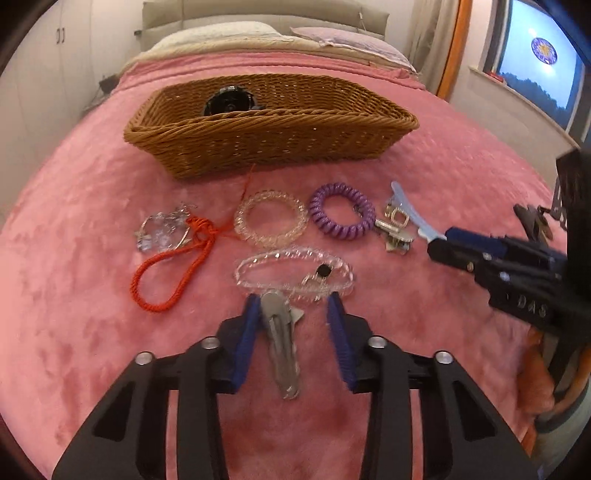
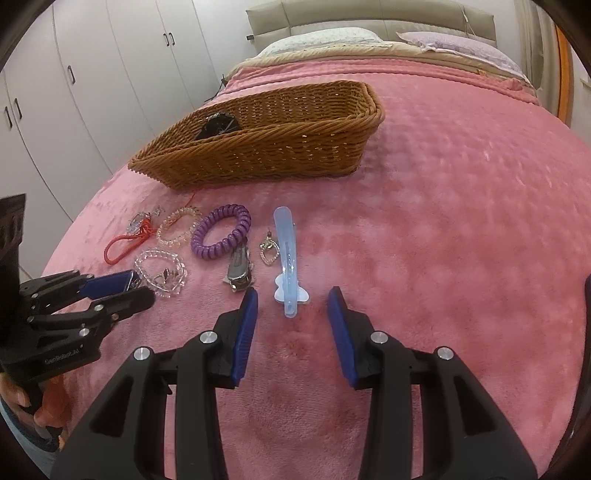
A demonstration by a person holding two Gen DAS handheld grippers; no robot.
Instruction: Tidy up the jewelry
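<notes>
A brown wicker basket (image 1: 273,147) (image 2: 280,155) stands on the pink bed with a black item (image 1: 229,101) inside. In front of it lie a red cord (image 1: 166,273), a crystal bracelet (image 1: 162,230), a clear coil tie (image 1: 271,218), a purple coil tie (image 1: 341,215) (image 2: 221,232), a clear bead bracelet (image 1: 293,275) (image 2: 160,271), silver clips (image 1: 393,230) (image 2: 240,275) and a light blue clip (image 2: 288,258). My left gripper (image 1: 293,306) is open around a silver hair clip (image 1: 280,343). My right gripper (image 2: 293,301) is open around the blue clip's near end.
The pink blanket (image 2: 443,240) covers the bed. Pillows (image 1: 229,35) and a headboard are behind the basket. White wardrobes (image 2: 92,74) stand to the left. A window (image 1: 539,70) is at the right.
</notes>
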